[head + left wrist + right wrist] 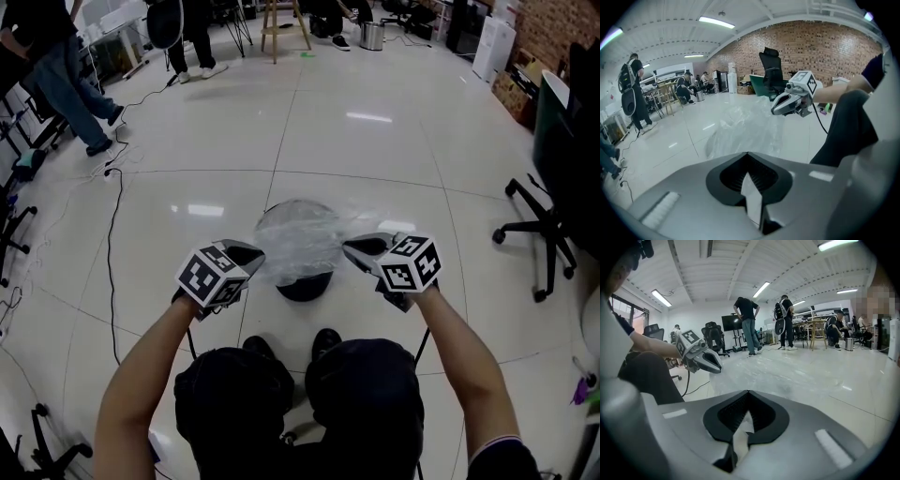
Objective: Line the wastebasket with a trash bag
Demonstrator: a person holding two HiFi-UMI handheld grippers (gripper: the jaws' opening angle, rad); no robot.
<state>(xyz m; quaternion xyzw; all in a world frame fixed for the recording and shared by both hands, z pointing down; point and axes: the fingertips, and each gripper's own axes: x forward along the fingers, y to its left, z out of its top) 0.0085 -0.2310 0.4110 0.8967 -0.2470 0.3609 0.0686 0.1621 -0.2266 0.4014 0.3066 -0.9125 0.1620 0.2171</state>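
A clear plastic trash bag (pixel 302 240) is stretched between my two grippers above a round black wastebasket (pixel 306 284) on the floor in front of my feet. The film hides most of the basket's mouth. My left gripper (pixel 259 252) is shut on the bag's left edge, and my right gripper (pixel 350 247) is shut on its right edge. In the left gripper view the bag (pixel 740 129) spreads from the shut jaws toward the right gripper (pixel 776 109). In the right gripper view a strip of the film (pixel 739 439) is pinched in the jaws, and the left gripper (pixel 715 367) faces me.
A black office chair (pixel 542 232) stands at the right. A black cable (pixel 114 246) runs along the white tiled floor at the left. People (pixel 56 75) stand at the back left beside a wooden stand (pixel 283 28). My knees (pixel 300 389) are just below the basket.
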